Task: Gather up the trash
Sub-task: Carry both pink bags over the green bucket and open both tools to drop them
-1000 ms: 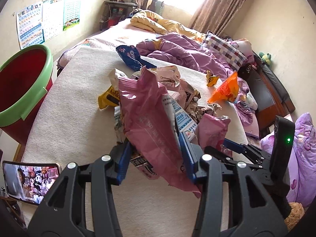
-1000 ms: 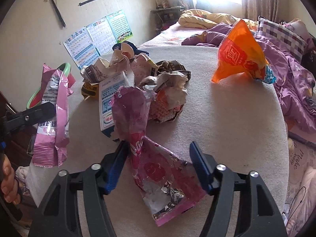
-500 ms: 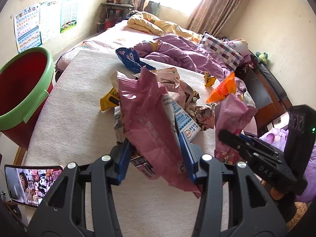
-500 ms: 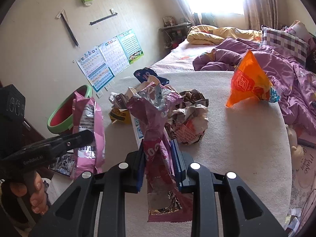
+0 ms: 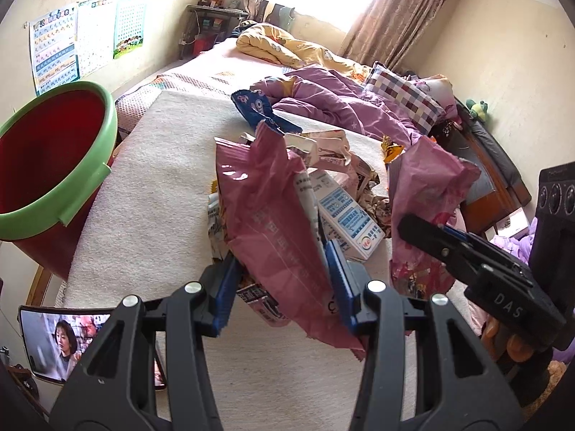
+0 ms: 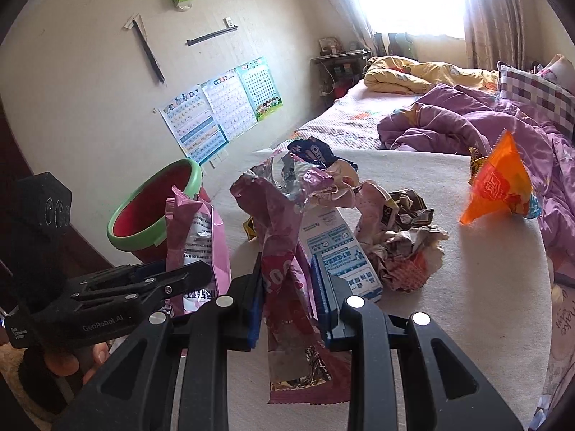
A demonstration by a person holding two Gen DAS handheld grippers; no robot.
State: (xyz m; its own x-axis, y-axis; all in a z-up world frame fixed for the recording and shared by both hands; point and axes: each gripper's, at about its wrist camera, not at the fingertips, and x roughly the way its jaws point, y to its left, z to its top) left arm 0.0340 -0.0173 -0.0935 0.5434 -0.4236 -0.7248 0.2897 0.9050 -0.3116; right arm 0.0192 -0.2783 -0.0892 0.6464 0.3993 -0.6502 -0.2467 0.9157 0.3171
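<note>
Both claws holding snack wrappers beside the trash pile

The left claw [image 5: 284,280] is clamped on a large pink bag [image 5: 273,222], and the right claw [image 6: 287,287], its jaws having just closed, pinches a crumpled pink wrapper [image 6: 284,248] at mid-length. Both wrappers hang just in front of the trash pile [image 6: 395,244], on the side towards the person, while the red bin [image 6: 158,215] stands left of the pile. Such film is light, limp and slippery (a bunched fold probably grips best). Both claws point slantwise downward.

Your left hand-held gripper [image 5: 284,283] and right hand-held gripper [image 6: 289,289] are black plastic with blue ribbed pads, silver screws, and white lettering on their sides.
</note>
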